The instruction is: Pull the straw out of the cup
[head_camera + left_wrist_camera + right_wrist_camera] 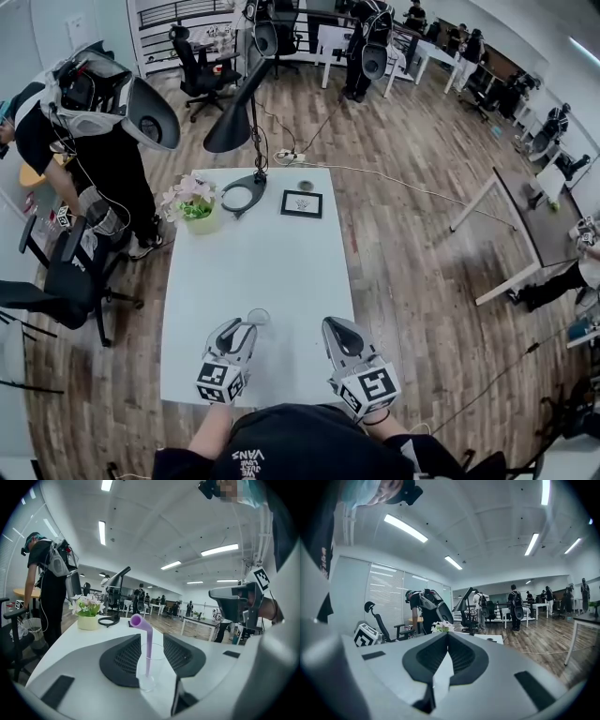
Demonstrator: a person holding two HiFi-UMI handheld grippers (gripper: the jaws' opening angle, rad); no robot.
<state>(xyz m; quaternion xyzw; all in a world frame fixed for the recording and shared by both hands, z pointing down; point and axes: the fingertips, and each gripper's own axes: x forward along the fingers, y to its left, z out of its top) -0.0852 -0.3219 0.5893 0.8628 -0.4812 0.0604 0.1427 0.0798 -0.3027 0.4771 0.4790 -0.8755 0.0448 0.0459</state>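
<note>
1. Left gripper (240,328), near edge of the white rectangular table (262,262): its jaws sit either side of the clear plastic cup (149,673). In the left gripper view the pads look pressed on both cup walls, so I read it as clamped on the cup and steadying it.
2. The cup (258,317) stands upright on the table, right at the left gripper's tip. The purple bendy plastic straw (147,651) stands in it with its foot at the cup bottom. Long axis near vertical; short bent top tips left and away, above the rim.
3. Right gripper (341,328): jaw tips together, nothing between them in the right gripper view (447,637). It's beside the left gripper, apart from the cup.
4. Key relation: the straw lies to the left of the right gripper and slightly ahead. The left gripper is nearer but busy with the cup, so the free right one likely does the pull.
5. My read of the next move: the right jaws must part, cross left, and pinch the straw shaft above the rim. Then pull straight up along its axis; a sideways pull could tip the light cup.
</note>
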